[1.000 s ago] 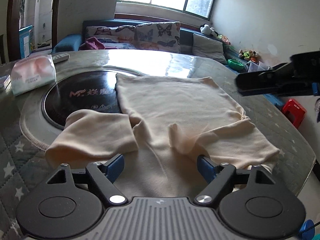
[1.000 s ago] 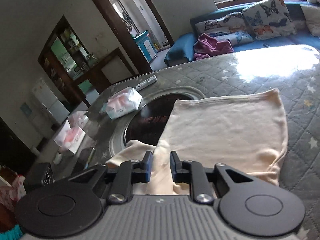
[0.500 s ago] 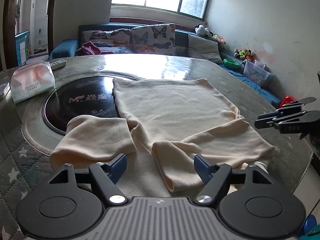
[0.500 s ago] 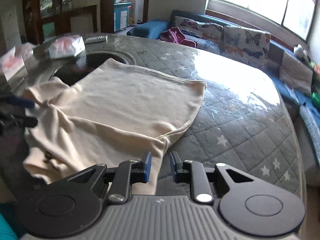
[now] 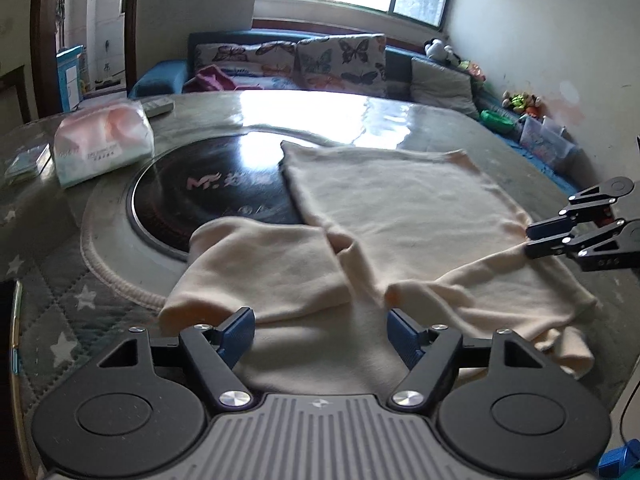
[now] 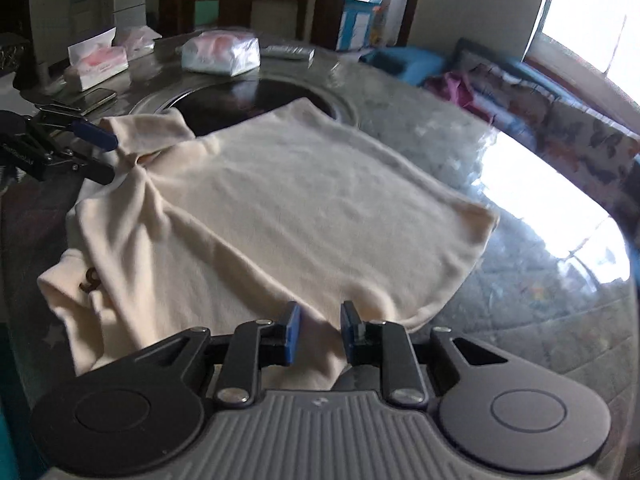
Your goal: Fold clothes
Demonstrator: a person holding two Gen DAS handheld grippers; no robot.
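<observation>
The left gripper [image 5: 320, 334] has its blue-padded fingers spread wide, hovering just over the near edge of a cream knit long-sleeved top [image 5: 400, 208] with nothing between the pads. The right gripper [image 6: 318, 332] has its fingers parted by a narrow gap, with a fold of the cream top lying between the pads; whether they touch the cloth cannot be told. In the left wrist view the right gripper enters at 3 o'clock, its tips at the garment's right edge; in the right wrist view the left gripper shows at 9 o'clock beside a folded sleeve. The top lies flat on a round table covered in grey quilted fabric with white stars [image 5: 60, 300], its body spread toward 12 o'clock. One sleeve [image 5: 260, 264] is folded back across the front toward 10 o'clock; the other sleeve [image 5: 480, 296] lies across toward 3 o'clock. The garment's far left corner overlaps a round black glass cooktop [image 5: 200, 204] set into the table's middle. At 10 o'clock in the left wrist view sits a soft plastic pack of tissues [image 5: 102, 142], with a grey remote control [image 5: 158, 106] just beyond it. Past the table at 12 o'clock stands a blue sofa with butterfly-print cushions [image 5: 320, 60].
</observation>
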